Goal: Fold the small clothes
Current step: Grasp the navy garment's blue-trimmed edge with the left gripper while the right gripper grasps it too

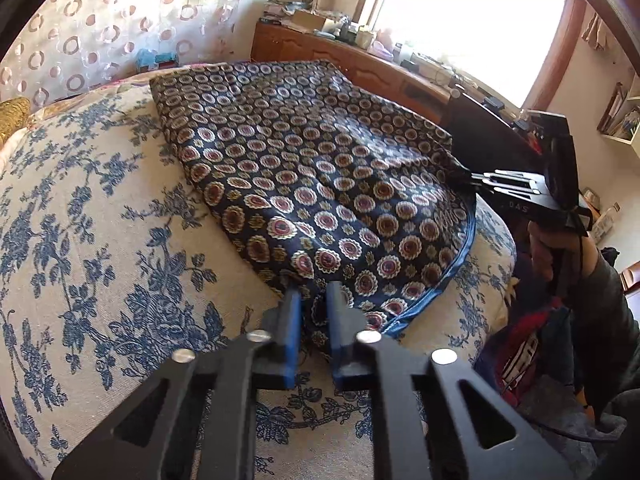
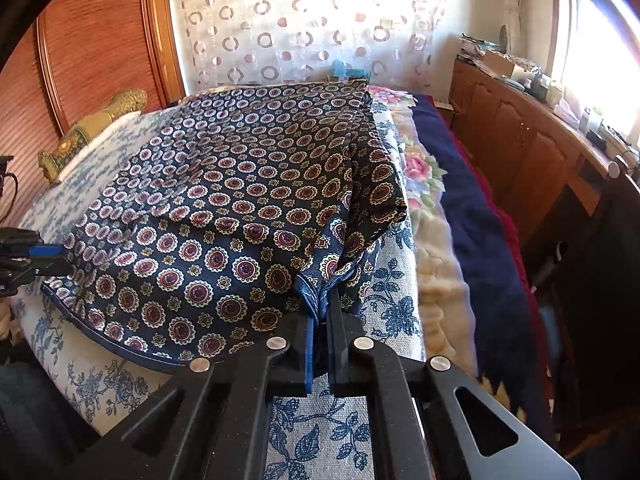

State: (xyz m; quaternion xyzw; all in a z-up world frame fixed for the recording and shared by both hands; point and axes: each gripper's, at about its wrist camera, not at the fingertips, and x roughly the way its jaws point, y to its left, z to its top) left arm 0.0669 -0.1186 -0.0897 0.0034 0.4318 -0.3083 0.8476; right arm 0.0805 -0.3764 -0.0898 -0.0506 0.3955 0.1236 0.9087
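Two tools are on the garment (image 1: 320,168) at once, one at each near corner. It lies spread flat on the floral bed (image 1: 100,240), dark blue with red medallions and a blue-piped hem. At its left corner, the left tool (image 1: 313,300) is pinched narrow on the cloth, which bunches up between the blue pads. At its right corner, the right tool (image 2: 320,312) is clamped tight on a puckered fold of hem, lifting it into a little peak. Farther right, a blue blanket (image 2: 472,216) lies beside a wooden cabinet (image 2: 532,148).
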